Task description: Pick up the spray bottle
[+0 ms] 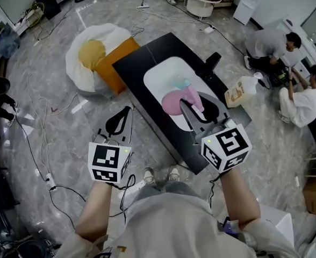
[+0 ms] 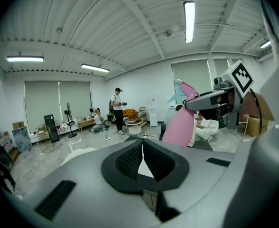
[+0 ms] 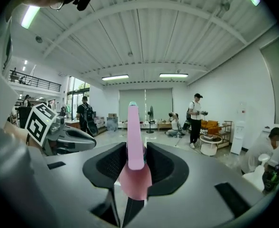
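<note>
Cables [image 1: 34, 144] trail over the grey marble floor [image 1: 66, 198]. A white beanbag [image 1: 77, 63] with an orange cushion [image 1: 117, 63] lies just left of the black table [image 1: 147, 58]. A white jug [image 1: 243, 90] stands on the floor to the table's right, near two crouching people [image 1: 271, 44]. Nothing stands between the grippers and the table. A black box [image 1: 212, 63] sits at the table's far edge, apart from both.

The table carries a white oval [image 1: 160, 74]. Over it the right gripper [image 1: 186, 104] has its jaws closed on the pink spray bottle [image 1: 173, 102]. The pads press its neck from both sides, with the nozzle pointing up and away. The left gripper [image 1: 128, 108] hangs over the floor left of the table. Its tips are together and nothing is between them.

The room is a large hall with a ribbed white ceiling and strip lights [image 2: 189, 20]. The left gripper view alone shows the bottle [image 2: 180, 125] from the side, tilted, and a standing person [image 2: 117, 110] beside a low round table [image 2: 134, 125]. The right gripper view shows the bottle [image 3: 134, 127] end-on between the pads, a railed balcony [image 3: 35, 82], and a person with a backpack [image 3: 85, 115].
</note>
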